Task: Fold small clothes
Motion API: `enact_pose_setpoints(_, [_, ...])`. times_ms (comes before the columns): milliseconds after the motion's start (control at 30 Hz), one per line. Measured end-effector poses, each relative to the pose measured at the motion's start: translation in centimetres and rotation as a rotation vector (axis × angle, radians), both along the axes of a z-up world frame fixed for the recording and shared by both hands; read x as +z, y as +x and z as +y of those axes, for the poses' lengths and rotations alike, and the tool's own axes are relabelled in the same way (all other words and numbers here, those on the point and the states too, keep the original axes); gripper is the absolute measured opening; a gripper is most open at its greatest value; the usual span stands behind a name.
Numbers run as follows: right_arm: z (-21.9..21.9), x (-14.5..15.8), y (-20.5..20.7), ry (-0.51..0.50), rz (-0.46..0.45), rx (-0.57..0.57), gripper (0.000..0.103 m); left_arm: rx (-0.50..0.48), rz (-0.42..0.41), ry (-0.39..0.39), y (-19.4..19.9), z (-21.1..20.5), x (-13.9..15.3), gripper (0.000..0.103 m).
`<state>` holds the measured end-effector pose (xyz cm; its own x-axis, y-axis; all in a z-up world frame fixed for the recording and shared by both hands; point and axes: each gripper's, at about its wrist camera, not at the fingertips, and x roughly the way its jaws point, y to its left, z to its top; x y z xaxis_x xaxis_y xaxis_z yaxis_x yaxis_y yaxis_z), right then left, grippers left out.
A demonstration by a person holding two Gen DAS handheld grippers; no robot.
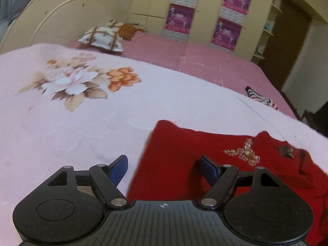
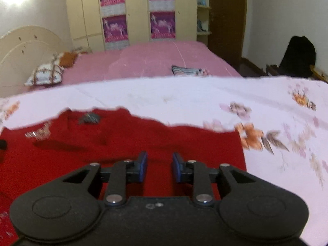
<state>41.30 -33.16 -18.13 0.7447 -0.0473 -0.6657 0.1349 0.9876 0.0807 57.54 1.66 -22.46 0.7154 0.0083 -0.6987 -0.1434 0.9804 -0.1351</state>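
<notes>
no legible writing: the purple posters (image 2: 112, 27) on the cream wardrobe (image 2: 82, 16) at upper centre are too blurred to read. a red garment (image 1: 184, 160) with a beaded floral applique (image 1: 244, 152) lies flat on a pale pink floral sheet (image 1: 82, 123), lower right in the left wrist view, lower left in the right. left gripper (image 1: 166, 170): fingers spread wide, straddling the garment's left edge, holding nothing. right gripper (image 2: 160, 166): fingers apart with a narrow gap, over the red cloth, nothing pinched. a patterned pillow (image 1: 102, 38) lies upper left; striped folded cloth (image 2: 188, 70) lies beyond the sheet.
</notes>
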Motion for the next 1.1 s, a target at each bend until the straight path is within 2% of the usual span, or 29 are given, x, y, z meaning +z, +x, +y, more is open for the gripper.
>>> enact_pose_setpoints(33, [0.3, -0.3, 0.2, -0.014, 0.004, 0.010, 0.028, 0.005, 0.026, 0.026, 0.5, -0.2, -0.6, 0.080])
enact_pose_setpoints(100, [1.0, -1.7, 1.1, -0.080, 0.067, 0.031, 0.027, 0.010, 0.014, 0.066, 0.9, -0.4, -0.7, 0.089])
enact_pose_setpoints(133, [0.8, -2.0, 1.1, -0.089, 0.045, 0.030, 0.027, 0.014, 0.016, 0.065, 1.0, -0.2, -0.8, 0.090])
enact_pose_setpoints(233, [-0.2, -1.6, 1.6, -0.044, 0.071, 0.011, 0.027, 0.031, 0.028, 0.030, 0.6, 0.5, -0.2, 0.090])
enact_pose_setpoints(300, [-0.4, -0.5, 0.9, -0.011, 0.064, 0.000, 0.028, 0.044, -0.014, -0.008, -1.3, 0.9, 0.7, 0.090])
enact_pose_setpoints(400, [0.3, 0.8, -1.4, 0.046, 0.020, 0.031, 0.028, -0.021, -0.053, 0.000, -3.9, 0.1, 1.5, 0.090])
enact_pose_setpoints(500, [2.0, 1.1, -2.8, 0.060, 0.025, 0.087, 0.028, -0.102, -0.068, 0.017, -6.4, -1.7, 1.7, 0.090])
enact_pose_setpoints(600, [3.4, 0.0, -3.7, 0.019, 0.061, 0.120, 0.027, -0.160, -0.033, 0.027, -8.1, -3.4, 0.6, 0.090])
enact_pose_setpoints(633, [3.5, -0.5, -4.0, -0.003, 0.075, 0.124, 0.026, -0.164, -0.022, 0.045, -8.3, -3.6, 0.0, 0.090])
enact_pose_setpoints(700, [3.3, -1.2, -4.7, -0.076, 0.051, 0.136, 0.026, -0.189, -0.053, 0.113, -8.9, -4.2, -0.5, 0.090])
enact_pose_setpoints(767, [2.4, -1.5, -5.1, -0.100, 0.038, 0.122, 0.026, -0.183, -0.036, 0.095, -8.8, -4.0, -0.2, 0.090])
enact_pose_setpoints(867, [1.0, -1.3, -5.0, -0.062, 0.055, 0.073, 0.026, -0.193, -0.020, 0.112, -8.9, -4.2, 0.4, 0.090])
enact_pose_setpoints(967, [1.5, -0.6, -5.1, -0.063, 0.078, 0.065, 0.027, -0.191, -0.015, 0.112, -10.1, -4.2, 1.3, 0.090])
enact_pose_setpoints(1100, [2.5, 1.3, -7.8, 0.029, 0.049, 0.071, 0.027, -0.245, -0.032, 0.099, -12.6, -5.1, 2.7, 0.090])
